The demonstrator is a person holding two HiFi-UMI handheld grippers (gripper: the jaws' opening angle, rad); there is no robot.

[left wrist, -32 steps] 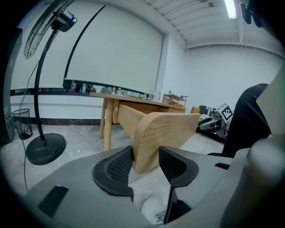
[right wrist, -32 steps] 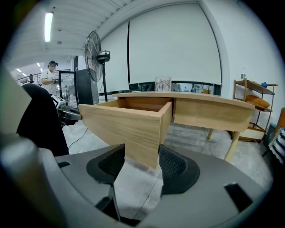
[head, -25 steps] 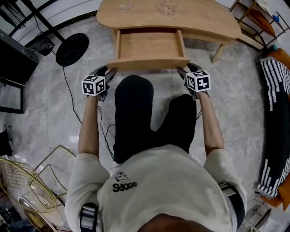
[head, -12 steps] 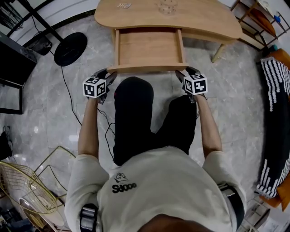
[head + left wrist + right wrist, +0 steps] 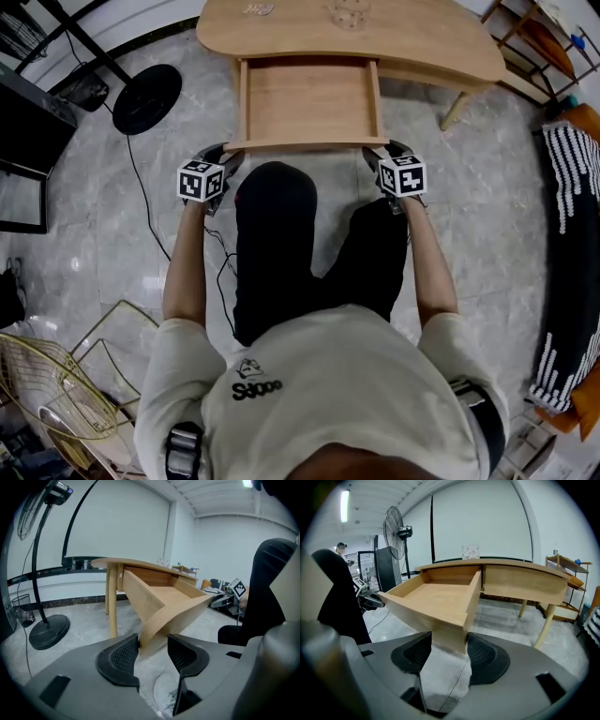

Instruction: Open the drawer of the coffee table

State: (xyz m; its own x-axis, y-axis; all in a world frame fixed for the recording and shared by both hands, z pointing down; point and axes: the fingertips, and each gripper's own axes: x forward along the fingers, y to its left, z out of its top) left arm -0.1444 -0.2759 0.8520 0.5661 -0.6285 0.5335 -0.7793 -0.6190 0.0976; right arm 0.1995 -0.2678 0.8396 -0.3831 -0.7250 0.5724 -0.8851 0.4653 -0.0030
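Both tongs stand open, the left tongs (image 5: 153,644) and the right tongs (image 5: 449,643) each straddling, unclamped, a front corner of the pulled-out drawer (image 5: 309,98) jutting from the wooden worktop (image 5: 422,42) above a marble floor (image 5: 103,234).

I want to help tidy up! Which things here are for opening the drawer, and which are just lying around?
For the job: drawer, pulled out; coffee table; left tongs and right tongs, open at its front corners.
Just lying about: fan stand, glass on the table, striped cloth.
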